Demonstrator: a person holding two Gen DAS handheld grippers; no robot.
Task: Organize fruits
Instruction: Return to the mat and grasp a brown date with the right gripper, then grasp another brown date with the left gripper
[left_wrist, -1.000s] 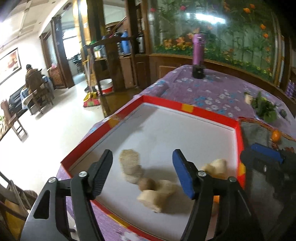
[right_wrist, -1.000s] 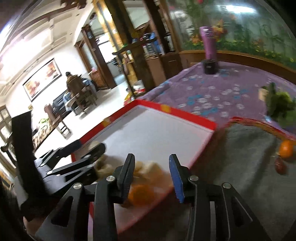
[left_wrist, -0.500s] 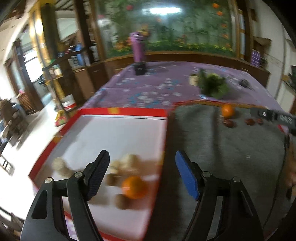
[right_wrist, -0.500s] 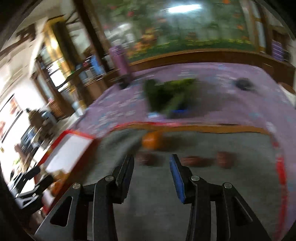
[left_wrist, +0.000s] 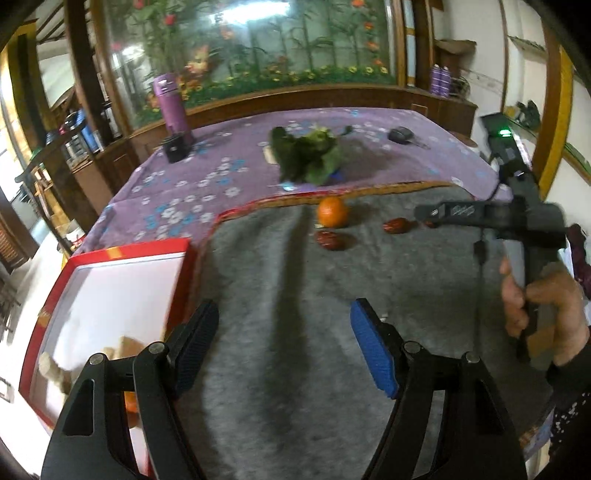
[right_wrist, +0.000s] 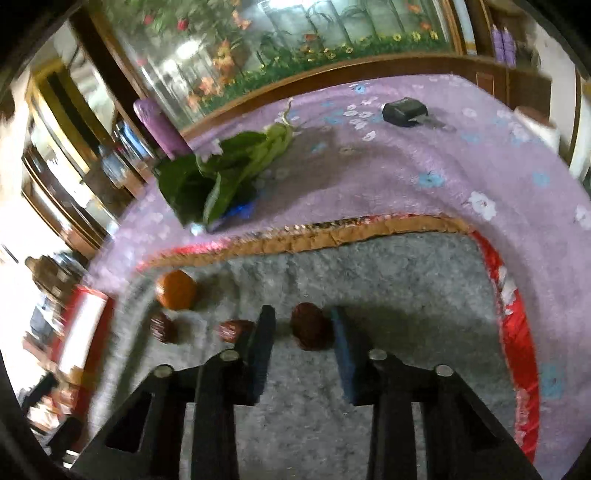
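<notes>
On a table spread with a grey felt mat (right_wrist: 332, 424), the right gripper (right_wrist: 301, 332) points down at a dark red date (right_wrist: 310, 330) lying between its jaws, close to the blue pad and with a small gap still showing at the black one. The jaws stand narrow and are closing; whether both pads already press the fruit cannot be told, though the pickup step looks to be in hand. Two more dates (right_wrist: 162, 326) and an orange (right_wrist: 175, 290) lie beyond the black jaw on that side. The next move probably calls for a firm pinch, a lift, and a carry to the red-rimmed tray (left_wrist: 186, 258), where an orange and pale fruit pieces already lie. The left gripper (left_wrist: 284, 350) hangs over bare mat with jaws wide and nothing between them; the tray sits beside its black jaw, and the person's right hand (left_wrist: 543, 314) shows past the blue one. A second ago both grippers were over the tray; since then they have swung across to the mat, and the right jaws have narrowed.
</notes>
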